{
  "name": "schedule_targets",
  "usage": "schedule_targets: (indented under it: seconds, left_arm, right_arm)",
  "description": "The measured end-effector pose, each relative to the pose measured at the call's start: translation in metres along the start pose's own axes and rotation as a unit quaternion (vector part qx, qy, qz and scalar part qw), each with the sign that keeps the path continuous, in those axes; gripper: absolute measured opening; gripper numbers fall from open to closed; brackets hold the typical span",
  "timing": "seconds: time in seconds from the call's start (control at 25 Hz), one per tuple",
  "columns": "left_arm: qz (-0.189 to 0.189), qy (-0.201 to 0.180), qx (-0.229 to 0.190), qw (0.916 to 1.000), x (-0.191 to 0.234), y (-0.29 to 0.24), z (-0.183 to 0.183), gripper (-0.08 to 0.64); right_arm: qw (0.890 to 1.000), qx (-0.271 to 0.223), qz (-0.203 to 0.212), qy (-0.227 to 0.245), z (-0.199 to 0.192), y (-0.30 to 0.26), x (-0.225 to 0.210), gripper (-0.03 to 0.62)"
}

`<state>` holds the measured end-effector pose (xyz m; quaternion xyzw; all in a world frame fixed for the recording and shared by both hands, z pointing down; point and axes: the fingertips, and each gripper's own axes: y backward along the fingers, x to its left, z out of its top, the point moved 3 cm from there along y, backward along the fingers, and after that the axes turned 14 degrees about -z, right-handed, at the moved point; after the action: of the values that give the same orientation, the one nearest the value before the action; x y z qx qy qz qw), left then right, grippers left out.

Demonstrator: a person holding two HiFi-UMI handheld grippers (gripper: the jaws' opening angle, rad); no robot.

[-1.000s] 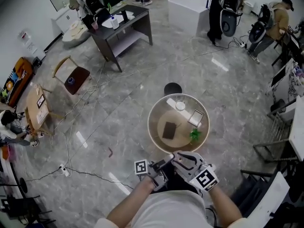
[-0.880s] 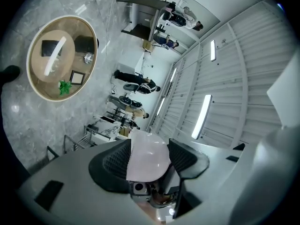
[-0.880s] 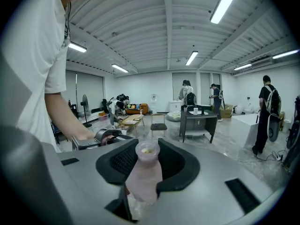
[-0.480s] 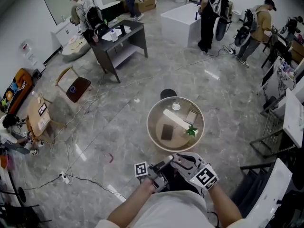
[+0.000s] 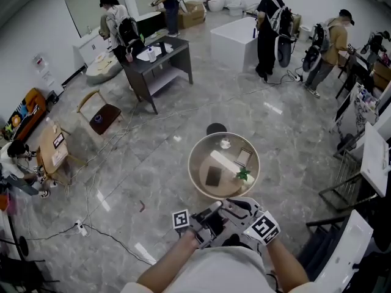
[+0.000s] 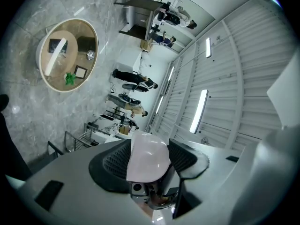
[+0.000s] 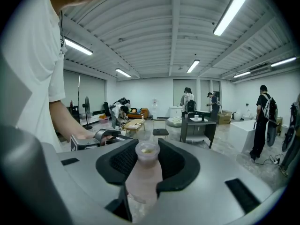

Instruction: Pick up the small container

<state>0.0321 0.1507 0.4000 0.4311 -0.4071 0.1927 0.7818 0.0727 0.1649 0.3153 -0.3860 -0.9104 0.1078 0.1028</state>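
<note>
Reckoning the small container [image 5: 225, 143] is dead ahead, far side of the round bench [image 5: 190, 166]; left gripper [image 6: 149, 146] pinches a white domed piece [image 6: 146, 165], right gripper [image 7: 147, 159] a pinkish bottle [image 7: 143, 179].

A grey marbled floor [image 5: 293, 136] meets white walls [image 5: 33, 23]. A round counter [image 5: 190, 166] stands near. Far left are a dark desk [image 5: 160, 58] and a wooden chair [image 5: 101, 112], far right a white block [image 5: 235, 35]. Strip lights [image 7: 230, 11] line the ribbed ceiling [image 7: 154, 27].

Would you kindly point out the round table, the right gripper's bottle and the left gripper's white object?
round table [image 5: 191, 166], head view, left rim.
bottle [image 7: 143, 175], right gripper view, its body.
white object [image 6: 149, 156], left gripper view, its domed face.
</note>
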Motion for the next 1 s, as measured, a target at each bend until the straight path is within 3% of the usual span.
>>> schedule_targets:
  seconds: [0.56, 1.0]
  left_arm:
    - [-0.029, -0.014, -0.033, 0.9989, -0.003, -0.036, -0.014, 0.259]
    - [-0.026, -0.026, -0.025, 0.999, -0.008, -0.045, -0.004, 0.259]
  right_arm:
    - [0.999, -0.02, 0.043, 0.023, 0.018, 0.019, -0.029, 0.144]
    - [0.998, -0.025, 0.045, 0.028, 0.025, 0.013, -0.037, 0.144]
